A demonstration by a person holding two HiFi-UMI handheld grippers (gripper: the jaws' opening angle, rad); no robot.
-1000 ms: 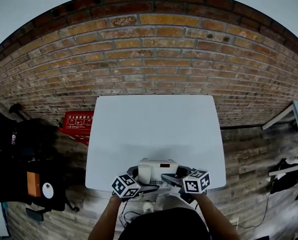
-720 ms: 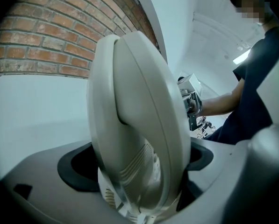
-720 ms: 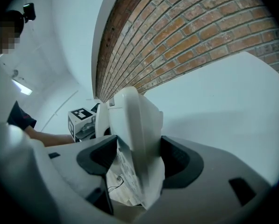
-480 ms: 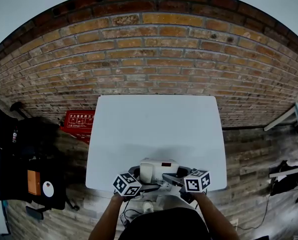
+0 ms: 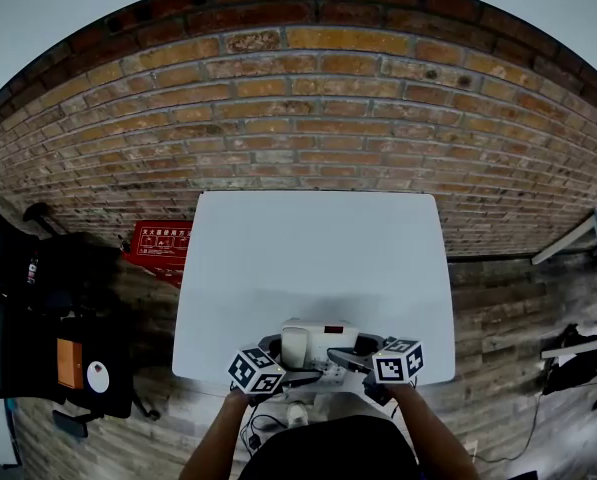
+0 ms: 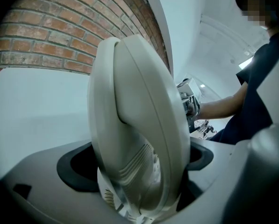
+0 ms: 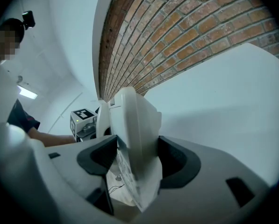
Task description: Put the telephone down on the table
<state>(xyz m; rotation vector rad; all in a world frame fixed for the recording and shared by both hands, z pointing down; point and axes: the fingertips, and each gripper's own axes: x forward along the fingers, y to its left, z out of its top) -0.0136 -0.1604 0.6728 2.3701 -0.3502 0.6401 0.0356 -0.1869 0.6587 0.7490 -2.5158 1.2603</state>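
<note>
Low centre of frame, at the surface's (image 5: 308,258) near edge: my left gripper's (image 6: 139,171) fingers clamp the handset (image 6: 130,115), my right gripper's (image 7: 137,164) clamp the telephone (image 5: 323,336) body.

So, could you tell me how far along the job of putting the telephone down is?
Done: the telephone is over the near edge of the table. In hand: the left gripper and the right gripper are each shut on it, one per side. Left: whether it rests on the table can't be told, and neither gripper has let go yet.
</note>
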